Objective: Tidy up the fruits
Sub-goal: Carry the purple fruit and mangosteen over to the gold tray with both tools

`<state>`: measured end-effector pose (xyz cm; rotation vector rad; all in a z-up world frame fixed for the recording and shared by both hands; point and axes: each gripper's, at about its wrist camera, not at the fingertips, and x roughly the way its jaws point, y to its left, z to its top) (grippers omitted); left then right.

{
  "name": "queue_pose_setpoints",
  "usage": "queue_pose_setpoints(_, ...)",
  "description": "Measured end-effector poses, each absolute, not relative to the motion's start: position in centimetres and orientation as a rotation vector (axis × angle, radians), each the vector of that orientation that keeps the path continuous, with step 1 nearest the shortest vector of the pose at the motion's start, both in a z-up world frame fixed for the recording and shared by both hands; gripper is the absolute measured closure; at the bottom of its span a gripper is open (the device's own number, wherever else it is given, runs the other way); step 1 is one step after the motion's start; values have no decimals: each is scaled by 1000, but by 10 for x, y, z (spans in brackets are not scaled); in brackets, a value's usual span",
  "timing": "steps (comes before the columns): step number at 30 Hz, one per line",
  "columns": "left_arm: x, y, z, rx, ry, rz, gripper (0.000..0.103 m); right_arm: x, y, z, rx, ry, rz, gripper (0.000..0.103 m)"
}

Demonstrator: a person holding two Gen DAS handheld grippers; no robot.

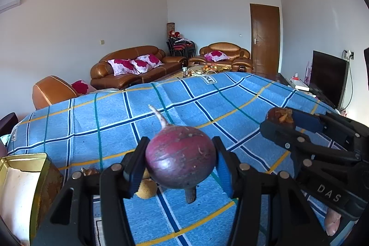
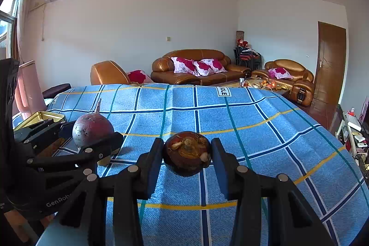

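Black left gripper [image 1: 180, 160] fingers clamp a purple radish [image 1: 181, 157]; right gripper [image 2: 187, 153], alongside, pinches a brown bulb [image 2: 188, 153].

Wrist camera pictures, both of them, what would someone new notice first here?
First, the purple-red radish with its pale root tip, held between the left gripper fingers above the blue checked tablecloth. Next, the dark brown round fruit held by the right gripper over the same cloth. A gold tin sits at the table's left edge, and brown leather sofas line the far wall.
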<state>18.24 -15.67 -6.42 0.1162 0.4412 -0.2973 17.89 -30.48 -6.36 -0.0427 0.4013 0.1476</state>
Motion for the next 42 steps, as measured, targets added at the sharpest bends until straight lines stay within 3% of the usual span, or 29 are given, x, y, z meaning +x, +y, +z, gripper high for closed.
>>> queue_pose_setpoints(42,129,-116,-60,87,408,-237,47,137,-272,-60,-88,337,226,59)
